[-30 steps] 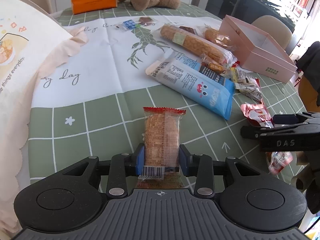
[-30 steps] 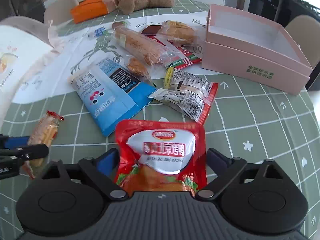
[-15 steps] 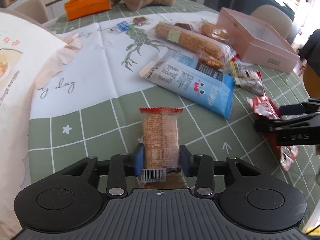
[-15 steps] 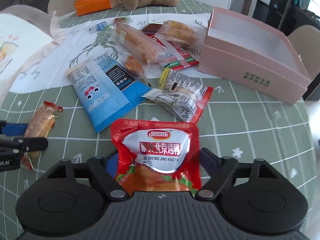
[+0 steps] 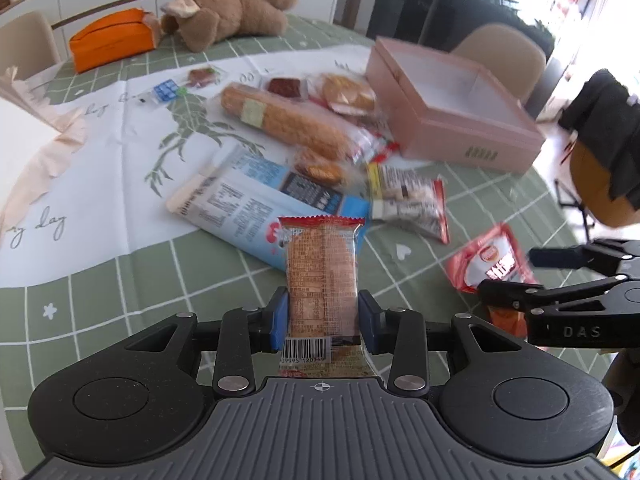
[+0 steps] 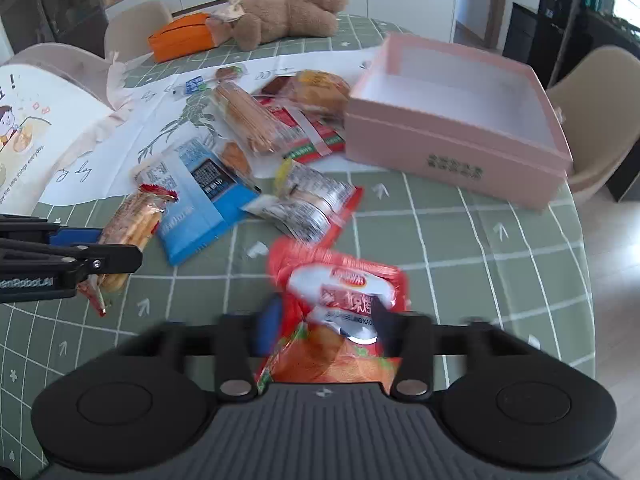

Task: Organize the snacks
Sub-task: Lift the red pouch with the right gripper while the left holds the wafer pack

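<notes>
Two snacks held up, pink box (image 6: 456, 152) waiting.

Left gripper (image 5: 323, 316) squeezing a cracker pack (image 5: 322, 276); right gripper (image 6: 324, 326) pinching a red pouch (image 6: 340, 300) by its lower half, above the green table (image 6: 480, 248). Box open, beyond the snack pile (image 6: 272, 140). Could slip out: floppy pouch, shiny wrap. Could bump grippers together near the box.

We see the box (image 6: 452, 148) on the surface (image 6: 480, 248) at two o'clock, loose snack packets (image 6: 304, 200) at eleven, a plush toy (image 6: 288, 16) at twelve behind them.
</notes>
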